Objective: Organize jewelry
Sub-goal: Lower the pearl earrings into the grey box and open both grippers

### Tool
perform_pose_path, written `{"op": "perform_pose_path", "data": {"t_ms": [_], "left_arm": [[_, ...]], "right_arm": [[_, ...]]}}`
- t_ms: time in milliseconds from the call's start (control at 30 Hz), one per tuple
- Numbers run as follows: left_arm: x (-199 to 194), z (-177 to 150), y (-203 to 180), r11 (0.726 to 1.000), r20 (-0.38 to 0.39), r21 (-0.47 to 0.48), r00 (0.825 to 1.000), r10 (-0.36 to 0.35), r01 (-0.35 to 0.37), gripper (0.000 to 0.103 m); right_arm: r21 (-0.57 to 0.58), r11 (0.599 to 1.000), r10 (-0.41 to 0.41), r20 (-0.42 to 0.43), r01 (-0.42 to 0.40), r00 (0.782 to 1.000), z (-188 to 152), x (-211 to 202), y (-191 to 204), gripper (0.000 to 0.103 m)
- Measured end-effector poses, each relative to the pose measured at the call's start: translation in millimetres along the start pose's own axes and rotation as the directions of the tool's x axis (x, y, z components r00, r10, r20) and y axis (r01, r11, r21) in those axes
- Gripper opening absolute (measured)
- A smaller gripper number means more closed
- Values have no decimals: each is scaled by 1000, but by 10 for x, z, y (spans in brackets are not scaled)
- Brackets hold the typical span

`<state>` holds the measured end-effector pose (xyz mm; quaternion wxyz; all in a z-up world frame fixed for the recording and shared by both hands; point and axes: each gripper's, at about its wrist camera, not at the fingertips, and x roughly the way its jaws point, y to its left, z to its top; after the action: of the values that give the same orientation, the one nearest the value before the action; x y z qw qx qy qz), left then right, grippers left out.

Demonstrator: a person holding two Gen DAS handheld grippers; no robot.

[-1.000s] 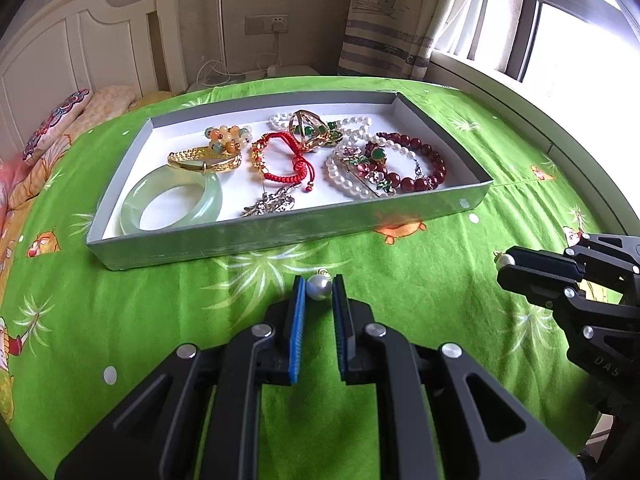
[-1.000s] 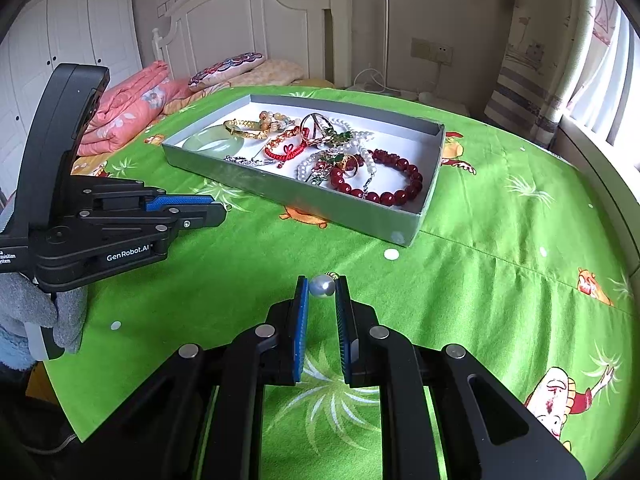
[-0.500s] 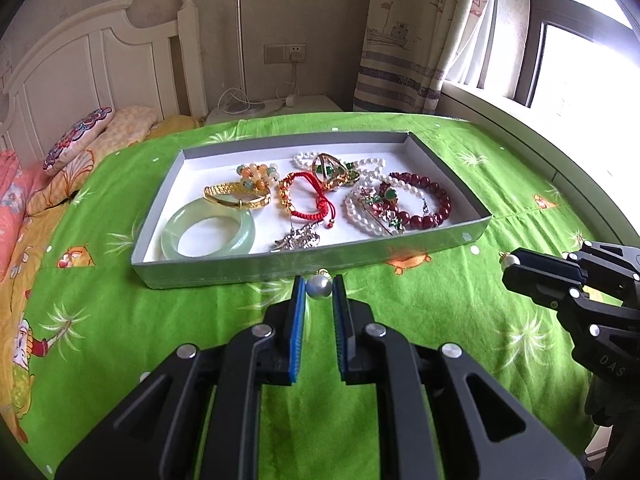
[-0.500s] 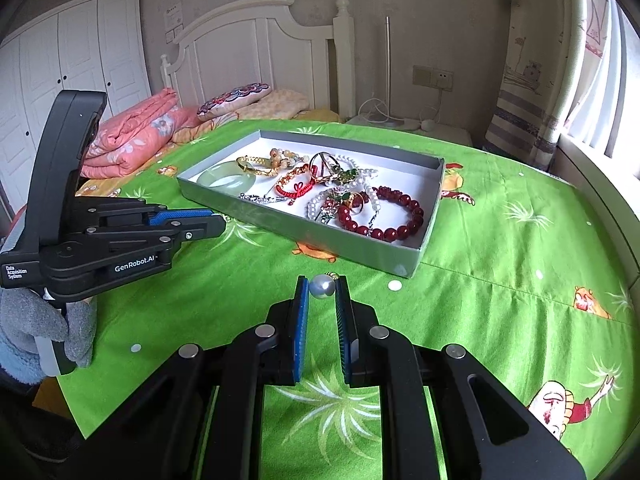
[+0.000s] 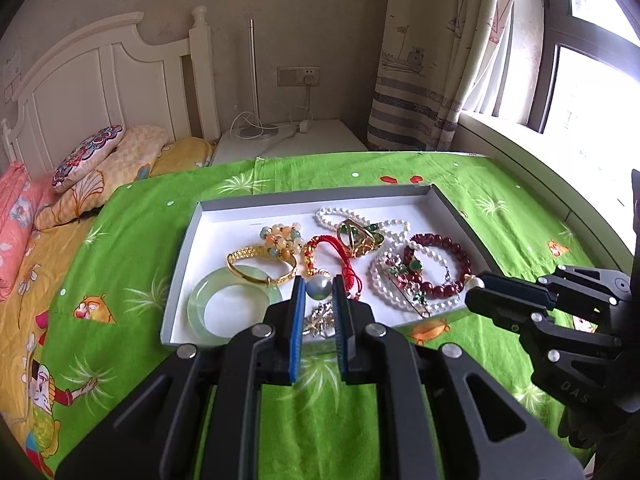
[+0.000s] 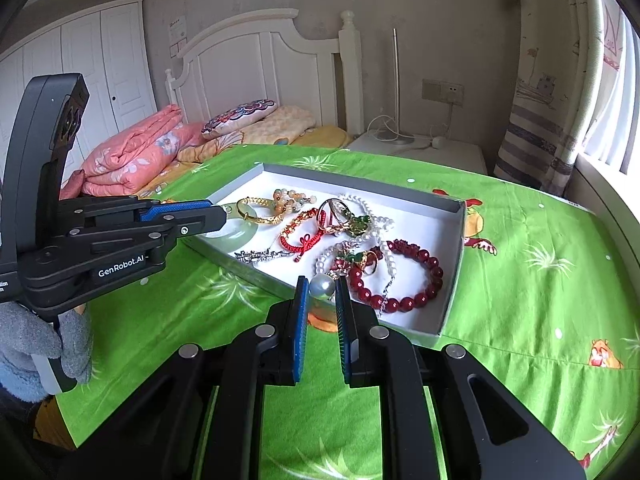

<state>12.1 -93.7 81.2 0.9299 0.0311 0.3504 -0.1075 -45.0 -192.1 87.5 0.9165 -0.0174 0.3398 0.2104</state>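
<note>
My left gripper [image 5: 318, 285] is shut on a round pearl earring [image 5: 318, 288], hanging above the near edge of the grey tray [image 5: 182, 256]. In the right wrist view my right gripper [image 6: 322, 285] is shut on a second pearl earring [image 6: 322, 287] over the tray's [image 6: 454, 272] near wall. Each gripper shows in the other's view: the right gripper [image 5: 475, 286] at the tray's right corner, the left gripper [image 6: 223, 216] over its left end. In the tray lie a jade bangle [image 5: 196, 304], a gold bangle [image 5: 256, 276], a red cord bracelet [image 5: 344, 256] and a dark red bead bracelet [image 5: 460, 256].
The tray sits on a green cartoon-print cloth [image 5: 120, 280] over a bed. Pillows [image 5: 88, 152] and a pink quilt [image 6: 136, 156] lie toward the white headboard. A white nightstand [image 5: 296, 138] with cables stands behind; a window ledge [image 5: 532, 152] runs along the right.
Both grippers have risen and tipped upward with the pearls still pinched. The tray has slid down in both views, so the fingertips now hang over its near edge.
</note>
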Motion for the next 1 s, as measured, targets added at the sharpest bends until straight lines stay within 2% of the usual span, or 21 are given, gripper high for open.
{"op": "perform_pose_path", "data": {"t_ms": [367,567,800,867,933,1000], "left_arm": [[516,190,162,998,-70,-58,998,2,-6,13],[630,281,150,998,-74,-63,997,-4,-1,13],[753,306,123,998,-85,-54,996,34,-38,14],[736,293,132,997,-74,-45,995,66,-70,26],[681,277,147,995,-46,-43,995,93,-95,59],[613,265,164,992,-12,-42,993,120,-121,64]], "right_arm": [[-28,1000,-12,-47,11,999,275,592,118,13],[-18,1000,-15,-51,14,999,307,715,116,13],[-21,1000,-20,-77,18,997,353,841,117,13],[-15,1000,-27,-71,26,997,366,843,107,14],[3,1000,-25,-68,25,997,366,833,76,16],[24,999,-24,-69,26,997,353,821,42,23]]}}
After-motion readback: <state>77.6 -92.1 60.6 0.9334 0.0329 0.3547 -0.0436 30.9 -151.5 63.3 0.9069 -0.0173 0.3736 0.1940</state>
